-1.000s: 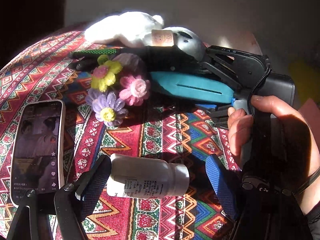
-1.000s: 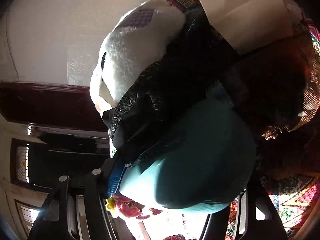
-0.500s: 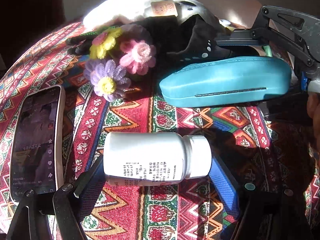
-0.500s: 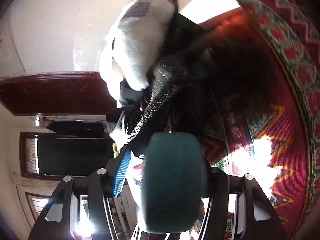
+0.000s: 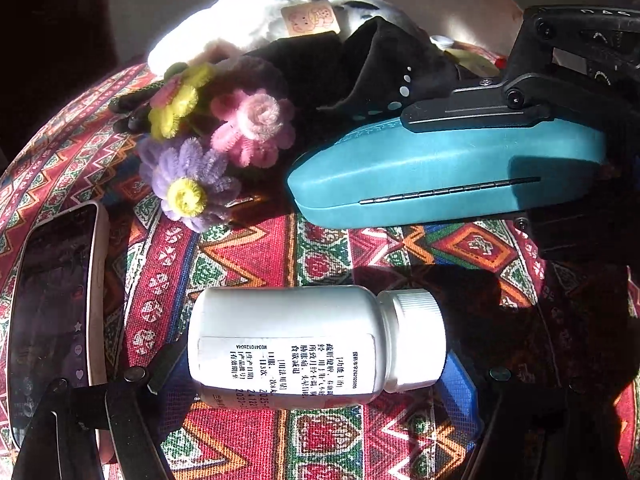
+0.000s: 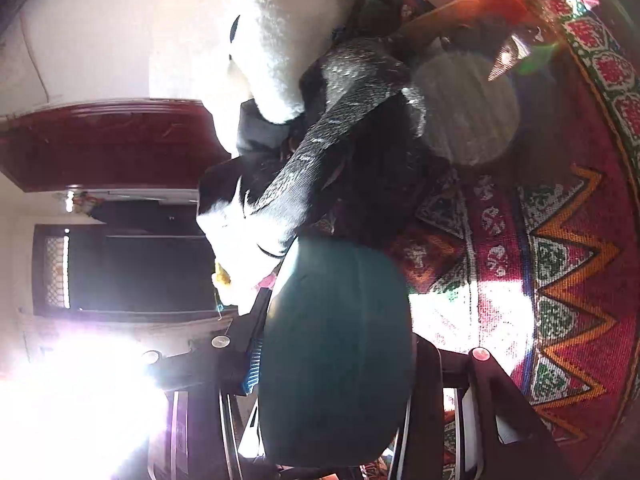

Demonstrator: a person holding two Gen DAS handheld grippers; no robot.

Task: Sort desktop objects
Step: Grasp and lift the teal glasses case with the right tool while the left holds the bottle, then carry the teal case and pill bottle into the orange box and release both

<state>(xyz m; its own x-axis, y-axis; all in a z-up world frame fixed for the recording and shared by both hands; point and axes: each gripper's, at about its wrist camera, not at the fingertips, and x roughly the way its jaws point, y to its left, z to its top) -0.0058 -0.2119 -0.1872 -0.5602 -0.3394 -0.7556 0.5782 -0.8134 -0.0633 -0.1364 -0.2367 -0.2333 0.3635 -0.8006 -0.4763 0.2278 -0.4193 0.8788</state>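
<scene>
A: Surface first. What covers it?

B: Patterned cloth point(image 5: 320, 256), red with zigzags, over the whole table. Largest item on it is a white plush toy point(image 5: 240, 20) at the far edge, with a black garment point(image 5: 380, 60) draped against it.

A: Next down in size?

B: Teal glasses case point(image 5: 440, 172), lying lengthwise just in front of the garment. The right gripper point(image 6: 336, 364) is clamped on it; the right wrist view shows the case end filling the space between both fingers. Whether the case rests on the cloth or sits just above it, cannot tell.

A: Phone?

B: Phone point(image 5: 52, 328) flat at the left edge, screen up.

A: Task bottle?

B: White pill bottle point(image 5: 316, 344) on its side, cap pointing right, lying between the fingers of the left gripper point(image 5: 320, 376). Jaws spread wide, pads at either end; contact with the bottle not discernible.

A: Smallest?

B: Pipe-cleaner flowers point(image 5: 216, 136), yellow, pink and purple, bunched between phone and case.
</scene>
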